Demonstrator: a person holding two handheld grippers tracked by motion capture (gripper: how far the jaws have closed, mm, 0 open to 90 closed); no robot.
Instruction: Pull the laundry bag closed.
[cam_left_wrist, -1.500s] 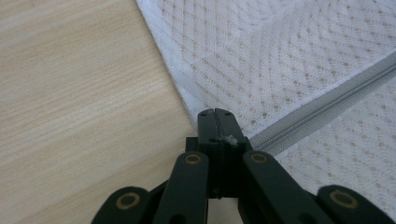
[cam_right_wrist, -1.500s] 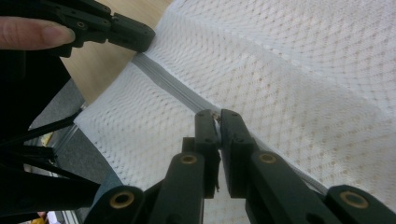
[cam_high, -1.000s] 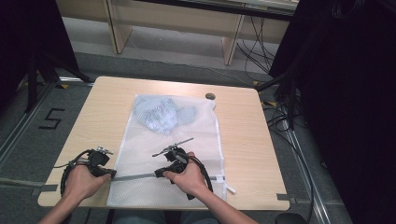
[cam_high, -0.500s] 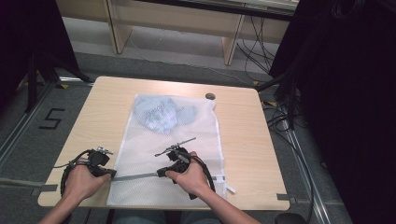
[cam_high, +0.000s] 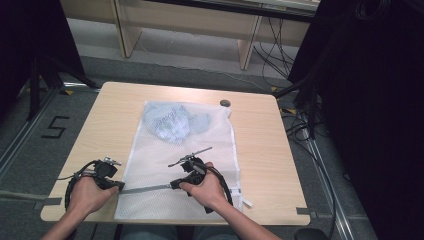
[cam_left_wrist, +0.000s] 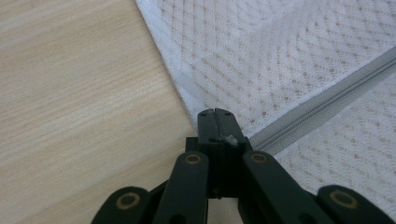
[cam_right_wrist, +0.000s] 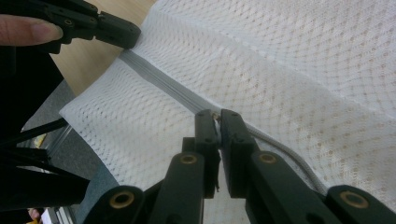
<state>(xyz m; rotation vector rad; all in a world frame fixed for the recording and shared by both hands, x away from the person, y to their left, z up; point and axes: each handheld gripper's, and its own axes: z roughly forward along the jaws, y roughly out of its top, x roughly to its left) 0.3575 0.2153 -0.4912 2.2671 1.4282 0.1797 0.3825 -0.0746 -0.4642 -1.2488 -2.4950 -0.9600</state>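
The right gripper (cam_right_wrist: 215, 116) has its black jaws pinched almost together on the zipper (cam_right_wrist: 177, 95) of a white mesh bag (cam_right_wrist: 299, 70), a small slider or tab caught between the tips. The left gripper (cam_left_wrist: 218, 116) is clamped fully closed at the zipper's (cam_left_wrist: 322, 100) other end, right at the hemmed edge of the bag (cam_left_wrist: 280, 46) where cloth meets bare wood. From above, the grey zipper (cam_high: 147, 188) runs nearly level across the near part of the bag (cam_high: 200, 145), stretched taut between the left gripper (cam_high: 119, 185) and the right gripper (cam_high: 173, 184) — its long axis lies across the table, side to side. The bag is a flat rectangle of netted fabric with a diamond weave, its long side pointing away from the person, and a crumpled pale blue garment (cam_high: 172, 122) sits inside at the far end. The table (cam_high: 260, 150) is light wood grain; a small dark round cap (cam_high: 225, 103) lies near its far edge, just beyond the bag's corner. Nothing lies between the grippers and the zipper.
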